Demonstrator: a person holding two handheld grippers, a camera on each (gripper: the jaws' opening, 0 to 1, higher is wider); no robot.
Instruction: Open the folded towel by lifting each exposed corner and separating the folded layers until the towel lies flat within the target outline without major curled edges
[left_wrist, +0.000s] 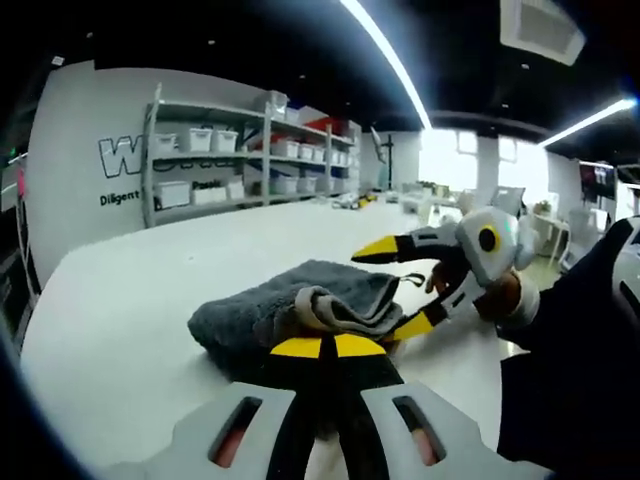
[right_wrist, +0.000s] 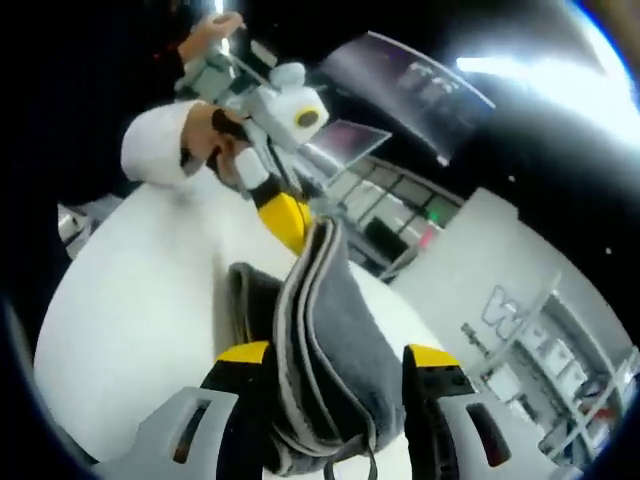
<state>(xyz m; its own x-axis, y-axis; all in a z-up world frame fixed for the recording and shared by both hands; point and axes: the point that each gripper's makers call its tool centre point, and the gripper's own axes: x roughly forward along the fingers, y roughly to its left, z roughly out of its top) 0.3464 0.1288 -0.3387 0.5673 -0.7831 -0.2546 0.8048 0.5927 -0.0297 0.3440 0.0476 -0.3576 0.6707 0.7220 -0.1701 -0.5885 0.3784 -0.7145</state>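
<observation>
A grey folded towel (left_wrist: 250, 315) lies on the white table (left_wrist: 120, 330). In the left gripper view my left gripper (left_wrist: 327, 347) has its yellow tips together, shut on a lifted fold of the towel's near edge. My right gripper (left_wrist: 402, 288) enters from the right, open, with its jaws above and below the towel's right edge. In the right gripper view the stacked layers of the towel (right_wrist: 325, 340) run between the spread jaws of my right gripper (right_wrist: 336, 355). The left gripper (right_wrist: 285, 215) pinches the towel's far end, held by a white-gloved hand (right_wrist: 160, 150).
Metal shelves (left_wrist: 240, 150) with white bins stand along the far wall, beside a wall with lettering (left_wrist: 120, 155). Desks and chairs (left_wrist: 440, 200) sit at the back right. A dark sleeve (left_wrist: 580, 350) fills the right side of the left gripper view.
</observation>
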